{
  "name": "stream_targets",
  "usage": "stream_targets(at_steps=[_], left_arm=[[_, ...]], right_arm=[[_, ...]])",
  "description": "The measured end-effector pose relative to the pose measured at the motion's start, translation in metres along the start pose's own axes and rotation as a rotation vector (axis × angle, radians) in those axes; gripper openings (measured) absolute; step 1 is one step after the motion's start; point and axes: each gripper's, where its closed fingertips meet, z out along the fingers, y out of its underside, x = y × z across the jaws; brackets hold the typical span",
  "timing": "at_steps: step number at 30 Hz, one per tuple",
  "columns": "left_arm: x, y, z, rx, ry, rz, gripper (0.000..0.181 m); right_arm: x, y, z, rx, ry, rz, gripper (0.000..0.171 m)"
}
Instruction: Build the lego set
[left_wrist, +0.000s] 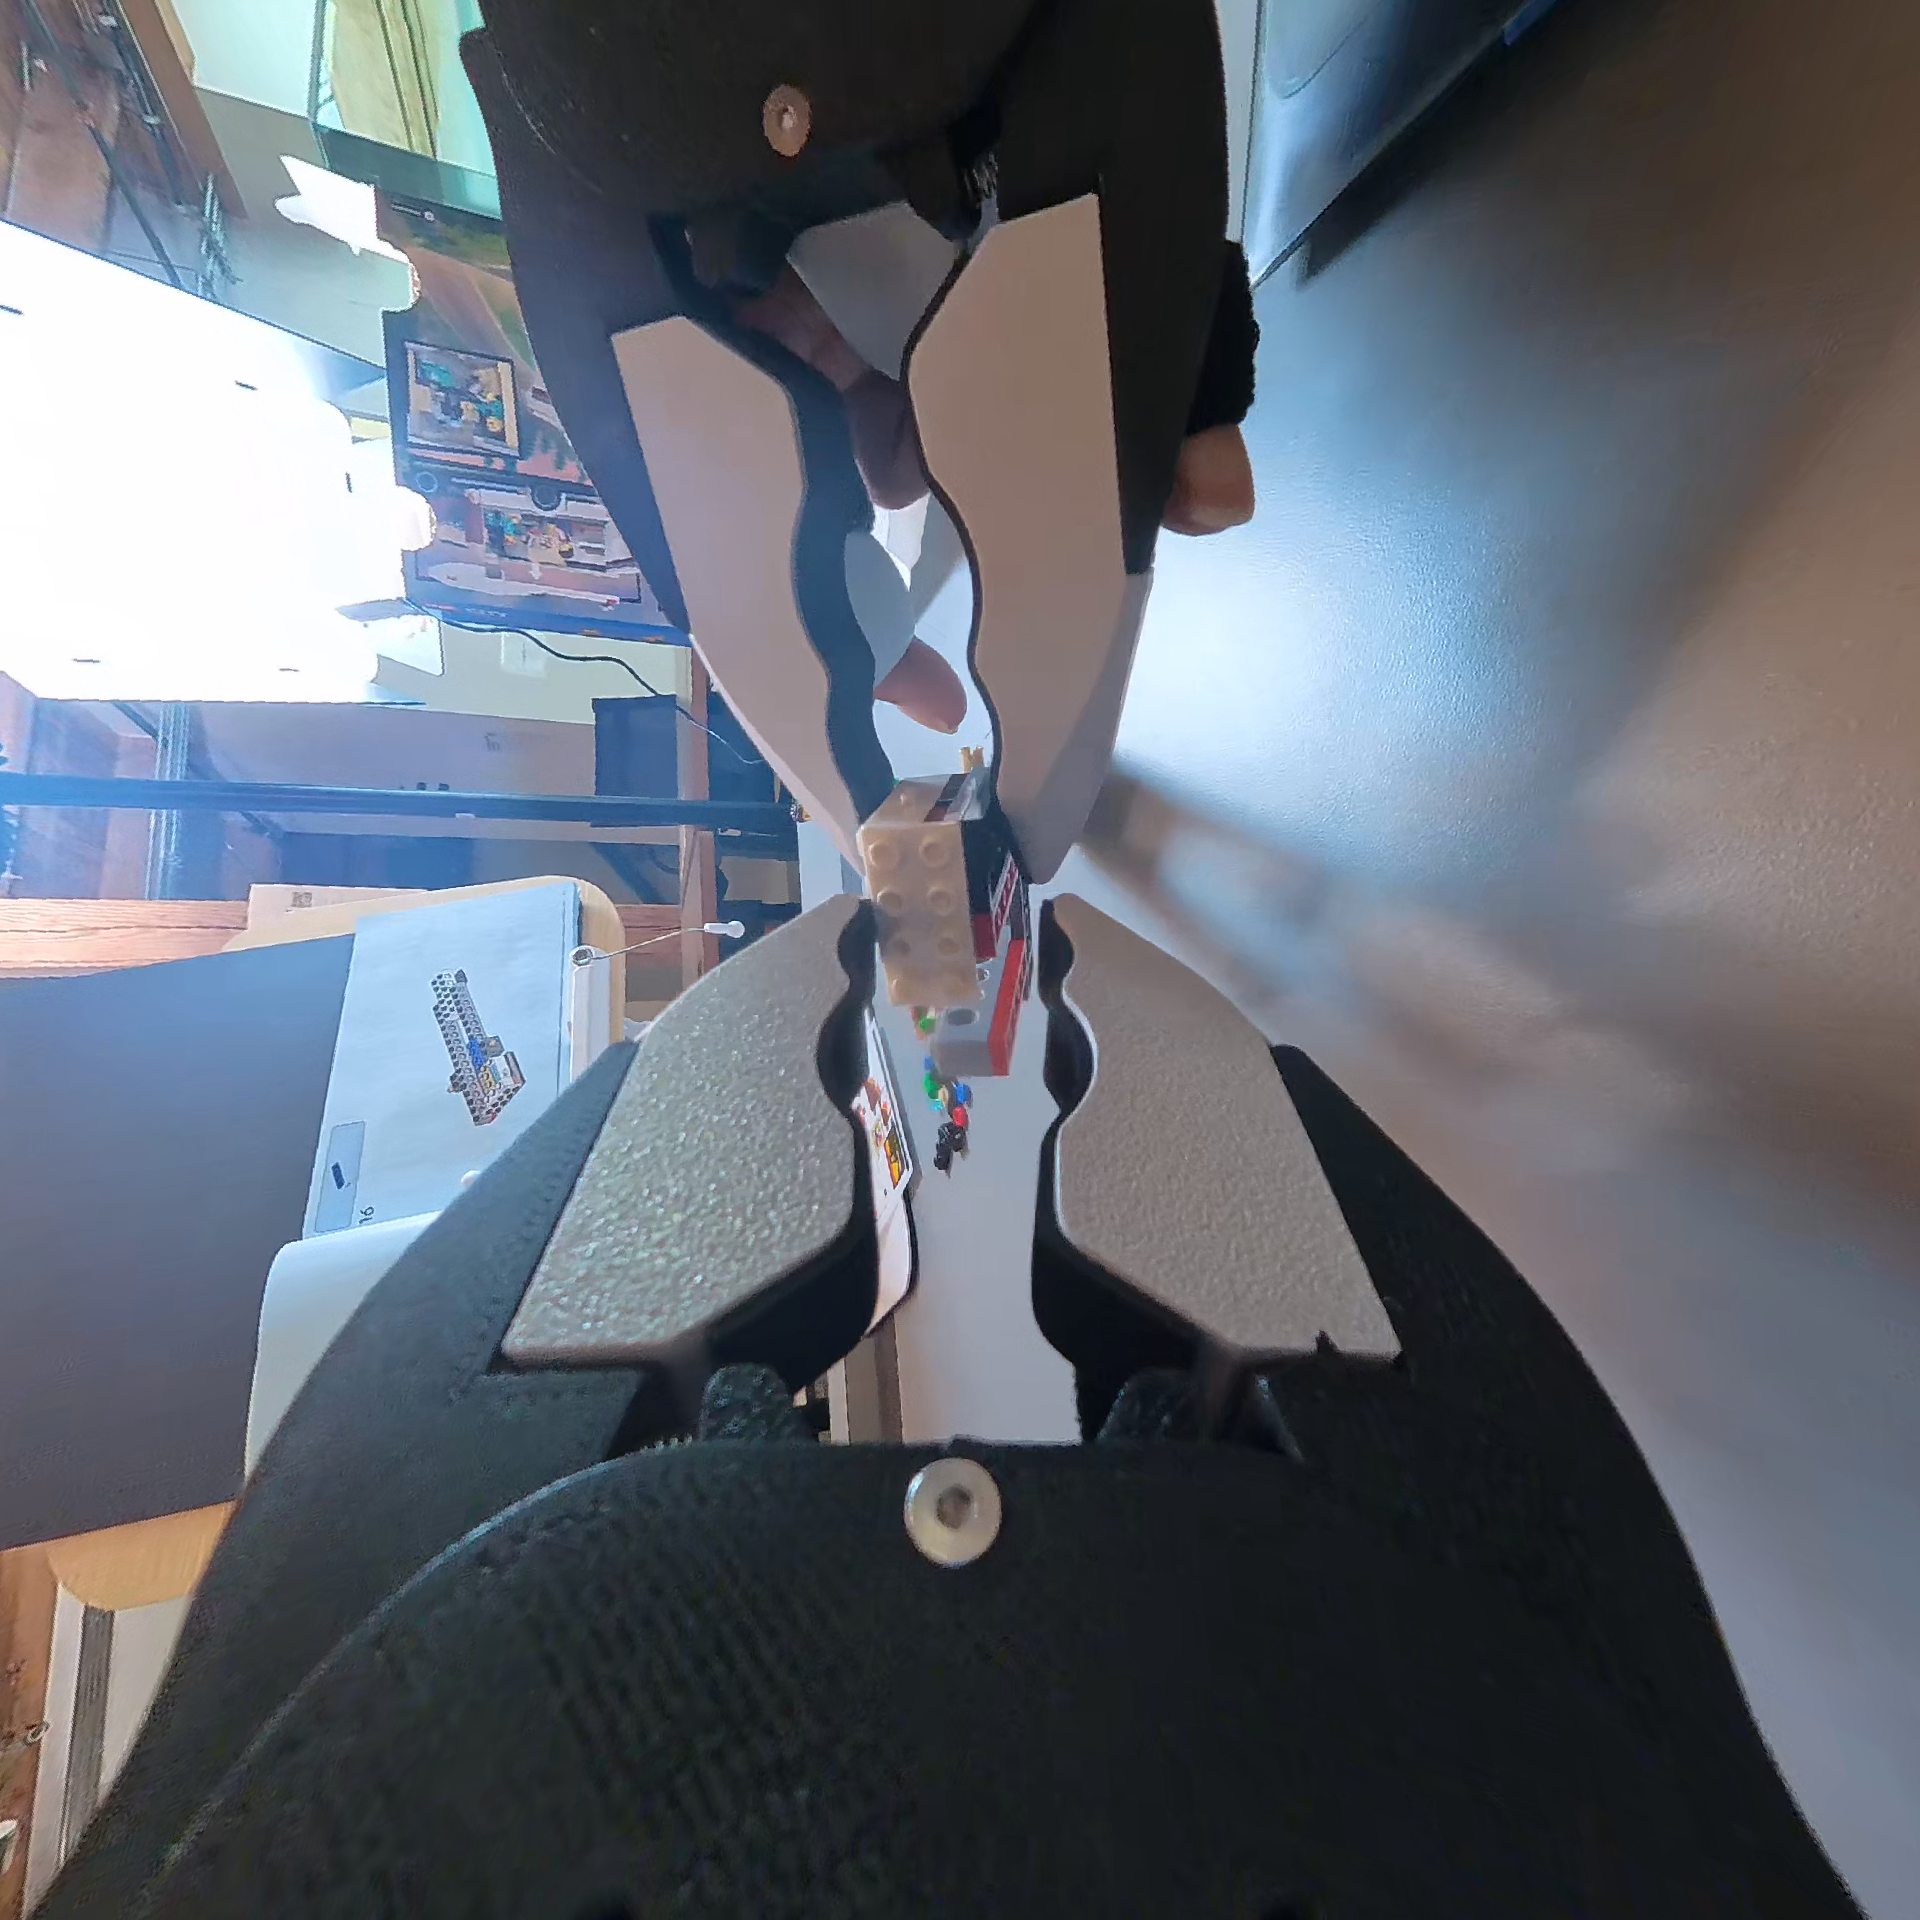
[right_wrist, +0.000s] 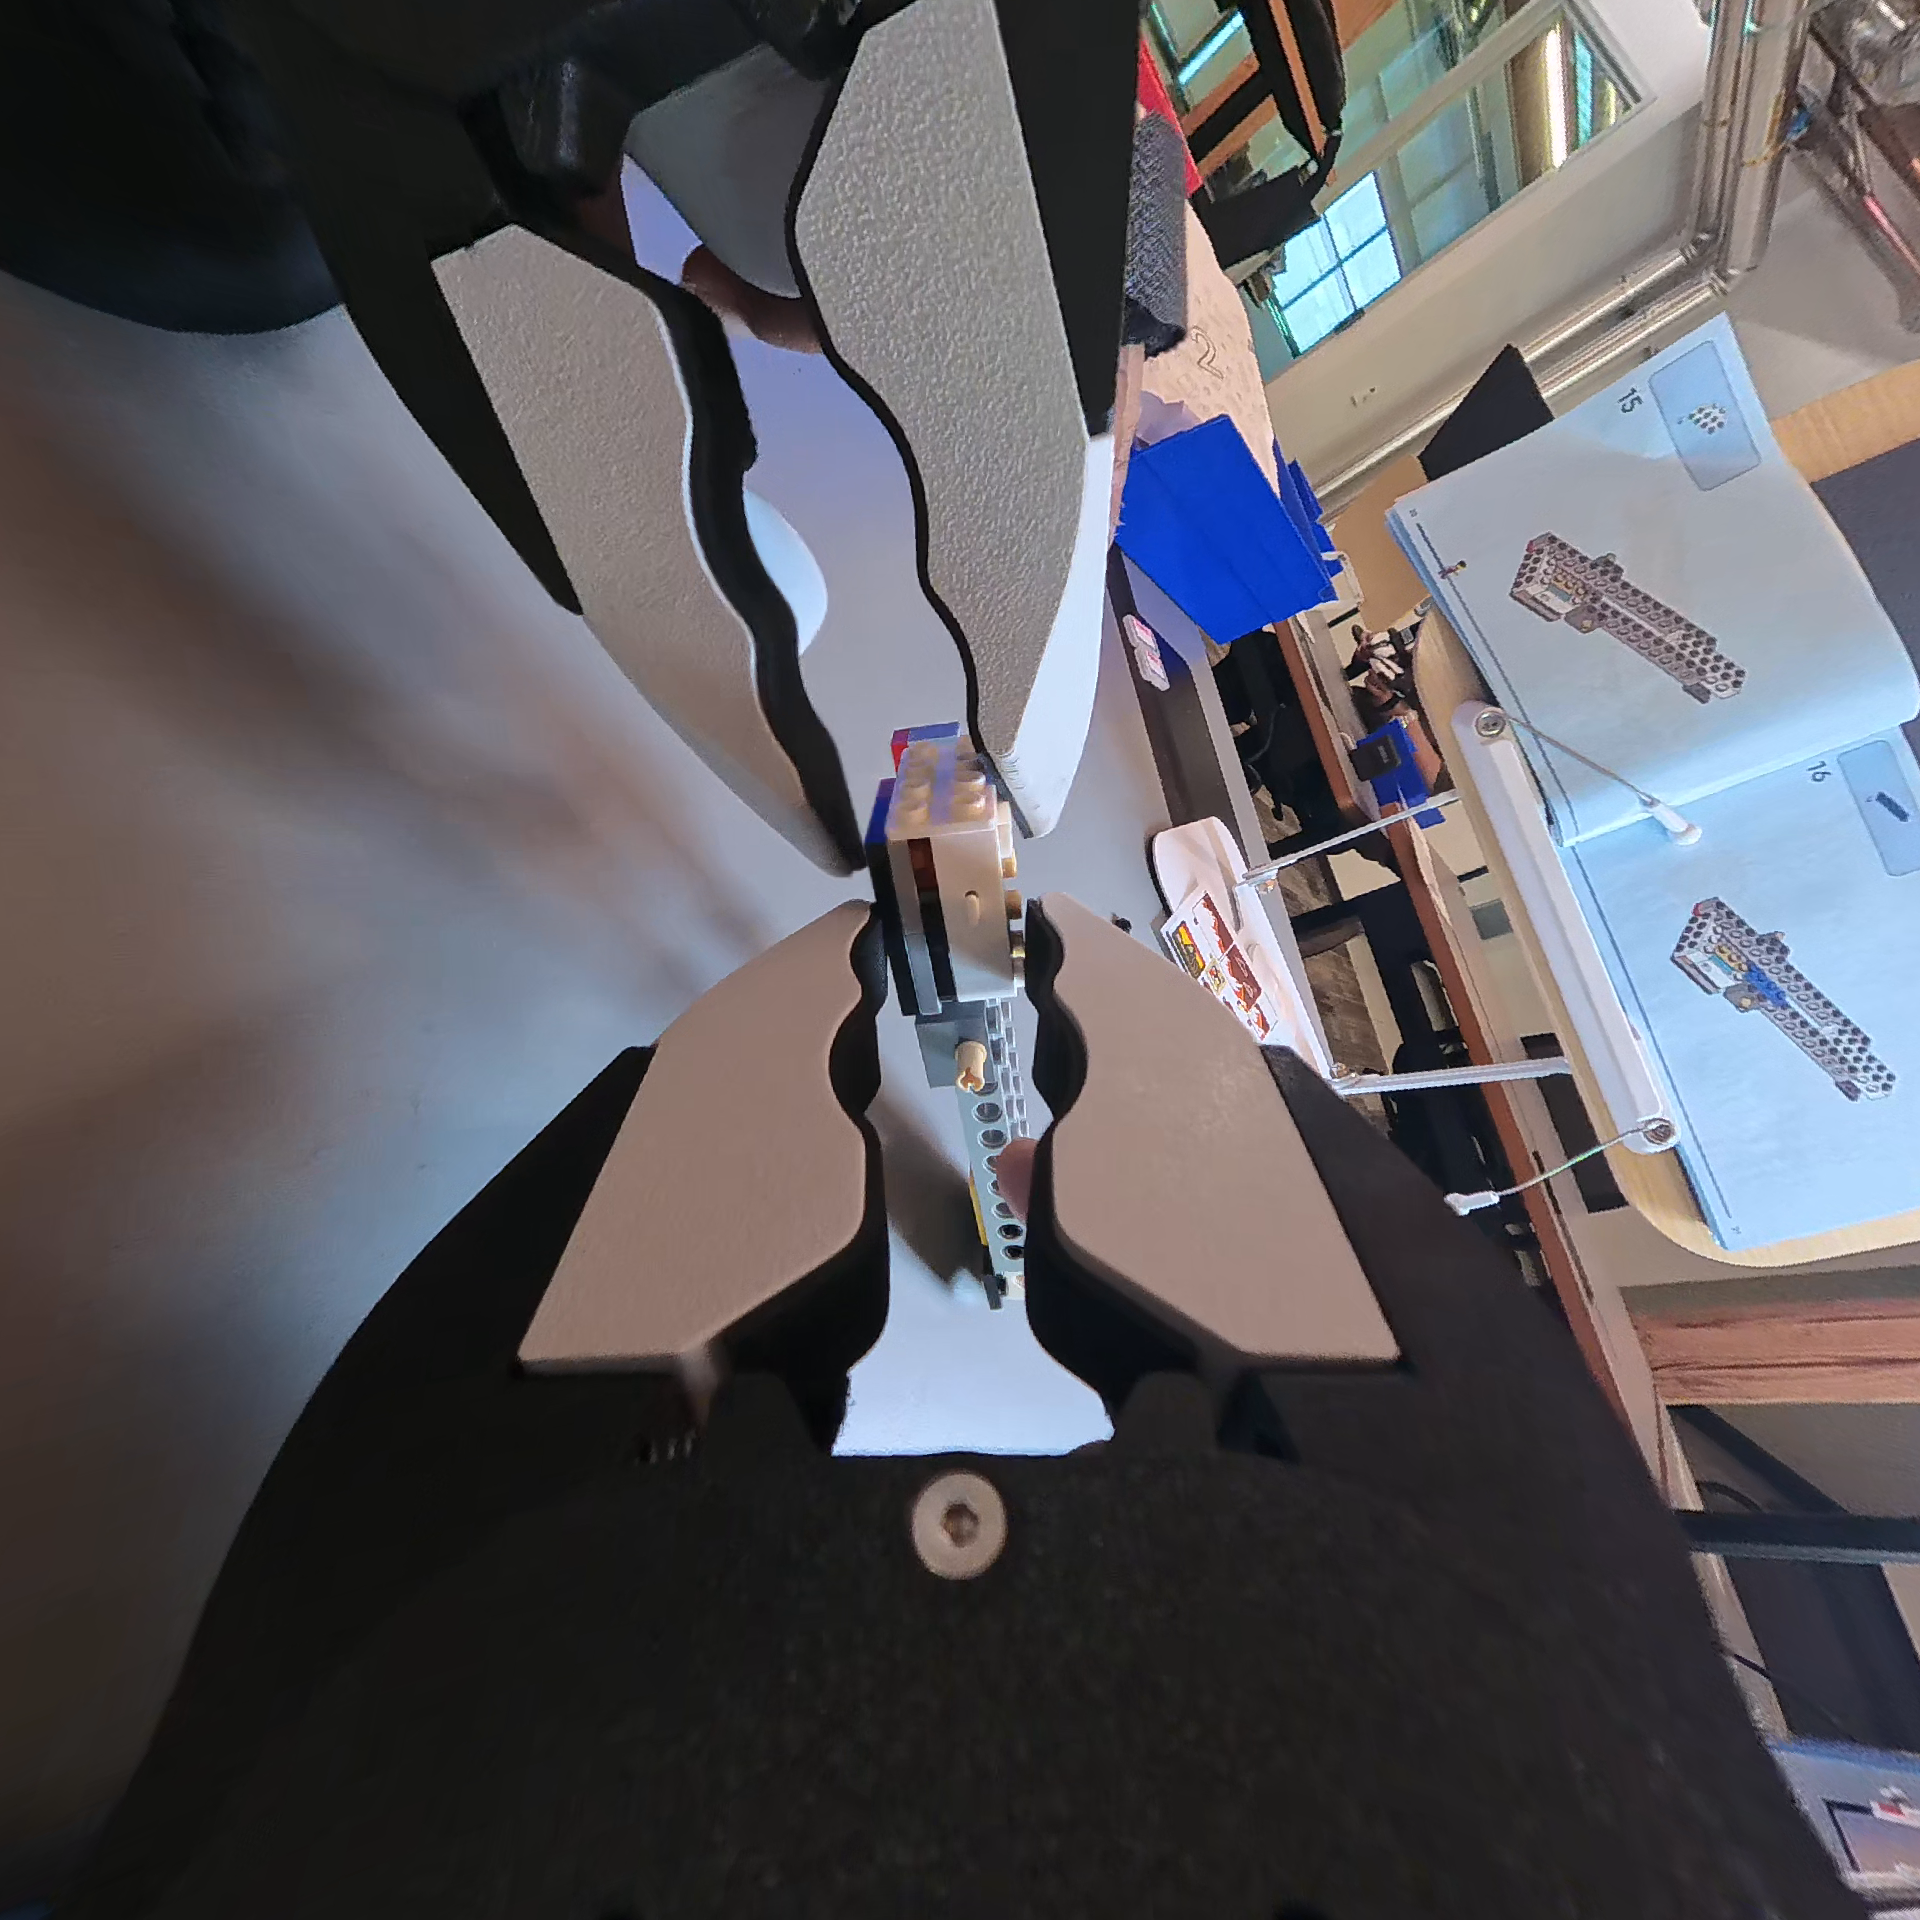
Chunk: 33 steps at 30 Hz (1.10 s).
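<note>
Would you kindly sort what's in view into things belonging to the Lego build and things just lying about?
Part of the job:
- Lego assembly, gripped by both
- left gripper
- right gripper
- instruction booklet
- loose small pieces
- sticker sheet

Just lying about:
- blue bin
- set box

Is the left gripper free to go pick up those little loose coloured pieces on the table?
Probably not as things stand. The left gripper and the right gripper both appear shut on the lego assembly, which sits between it and the loose pieces. It would have to let go first.
</note>
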Motion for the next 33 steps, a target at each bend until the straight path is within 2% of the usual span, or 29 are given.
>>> stream_targets(at_steps=[7, 10, 15, 24, 33], left_arm=[[0.001, -0.0007, 0.0013, 0.012, -0.002, -0.009, 0.035], [-0.0001, -0.0008, 0.0006, 0.016, -0.013, -0.005, 0.024], [-0.0001, -0.001, -0.001, 0.013, 0.006, -0.041, 0.023], [0.0007, -0.0011, -0.0001, 0.011, 0.016, -0.056, 0.022], [-0.004, -0.0007, 0.0029, 0.03, -0.048, -0.026, 0.026]], right_arm=[[0.0006, 0.0011, 0.0, -0.006, 0.002, -0.006, 0.025], [-0.0029, 0.0014, 0.0008, -0.009, -0.003, -0.02, 0.025], [-0.0037, -0.0004, 0.0007, -0.007, -0.008, 0.001, 0.026], [-0.005, 0.0, 0.0003, -0.005, -0.012, 0.003, 0.026], [-0.0006, 0.0003, -0.0003, 0.009, -0.005, 0.044, 0.026]])
